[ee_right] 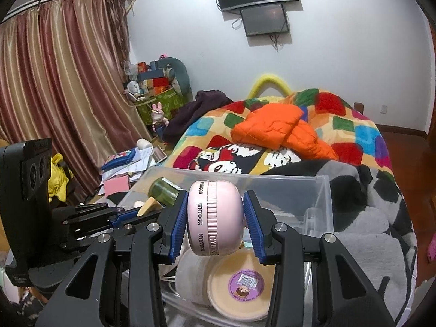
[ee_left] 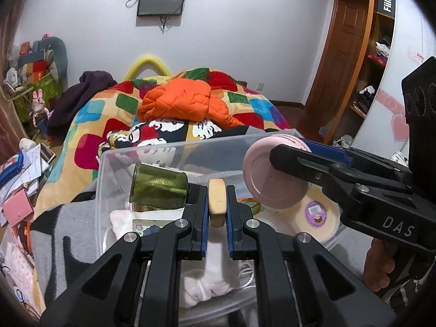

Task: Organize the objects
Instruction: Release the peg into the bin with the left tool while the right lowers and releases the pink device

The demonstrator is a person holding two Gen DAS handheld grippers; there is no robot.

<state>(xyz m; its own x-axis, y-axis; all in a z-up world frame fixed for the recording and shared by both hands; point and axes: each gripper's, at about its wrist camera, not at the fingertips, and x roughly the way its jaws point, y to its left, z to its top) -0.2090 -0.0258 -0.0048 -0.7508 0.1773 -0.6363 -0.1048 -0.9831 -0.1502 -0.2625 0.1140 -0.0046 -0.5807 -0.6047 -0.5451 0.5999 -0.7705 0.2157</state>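
Observation:
My left gripper (ee_left: 217,204) is shut on a flat tan wooden piece (ee_left: 217,200), held edge-on above a clear plastic bin (ee_left: 169,148). My right gripper (ee_right: 215,218) is shut on a round pink case (ee_right: 215,215) with raised lettering on its rim; in the left wrist view the pink case (ee_left: 269,174) hangs over the bin's right half. A green glass jar (ee_left: 159,189) lies on its side in the bin, and the jar (ee_right: 163,190) also shows at the far left of the bin in the right wrist view. The left gripper (ee_right: 128,214) sits at left there.
Inside the bin lie a cream round lid with a purple sticker (ee_right: 241,288), white cloth (ee_left: 207,278) and a card (ee_left: 147,224). The bin rests on a grey and black blanket (ee_right: 365,218) on a bed with a colourful quilt (ee_left: 109,114) and orange jacket (ee_left: 182,100). Cluttered papers (ee_left: 19,179) lie at left.

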